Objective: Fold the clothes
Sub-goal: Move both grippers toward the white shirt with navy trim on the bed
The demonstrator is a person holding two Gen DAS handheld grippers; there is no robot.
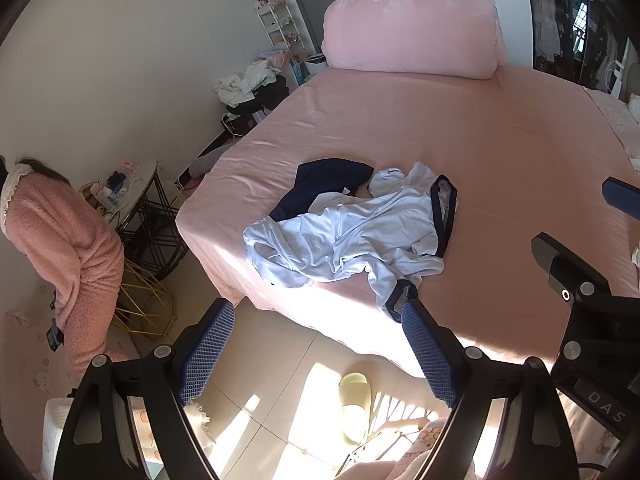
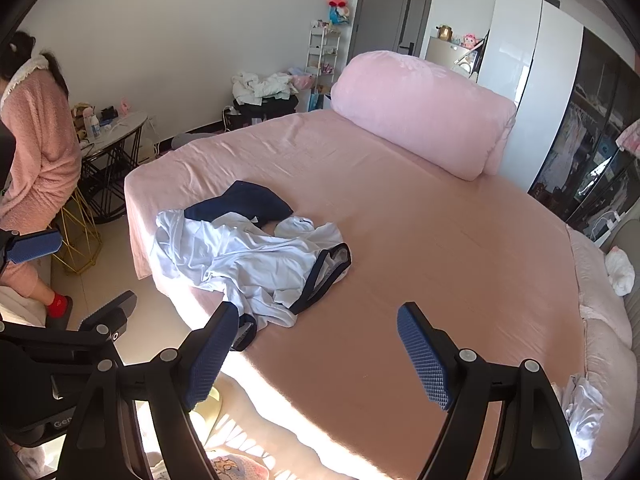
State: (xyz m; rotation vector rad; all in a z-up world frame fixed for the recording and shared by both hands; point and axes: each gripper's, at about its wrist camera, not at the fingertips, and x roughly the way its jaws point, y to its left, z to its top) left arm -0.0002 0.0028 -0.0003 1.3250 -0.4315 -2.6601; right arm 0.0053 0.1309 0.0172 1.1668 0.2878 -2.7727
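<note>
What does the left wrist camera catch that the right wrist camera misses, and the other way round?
Only the left wrist view shows a yellow-green slipper on the sunlit floor beside the bed. Only the right wrist view shows the tall white wardrobe and a red sock on the person's foot. Both show the white shirt crumpled on the pink bed, a navy garment under it, and a person in a pink fleece.

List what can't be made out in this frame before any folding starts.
- White garment: crumpled in both views, so its type and sleeve layout are hidden by its own folds.
- Navy garment: partly under the white one; its full shape is hidden.
- Right claw: cut off by the left wrist view's edge.
- Shelf items: too small to identify.
</note>
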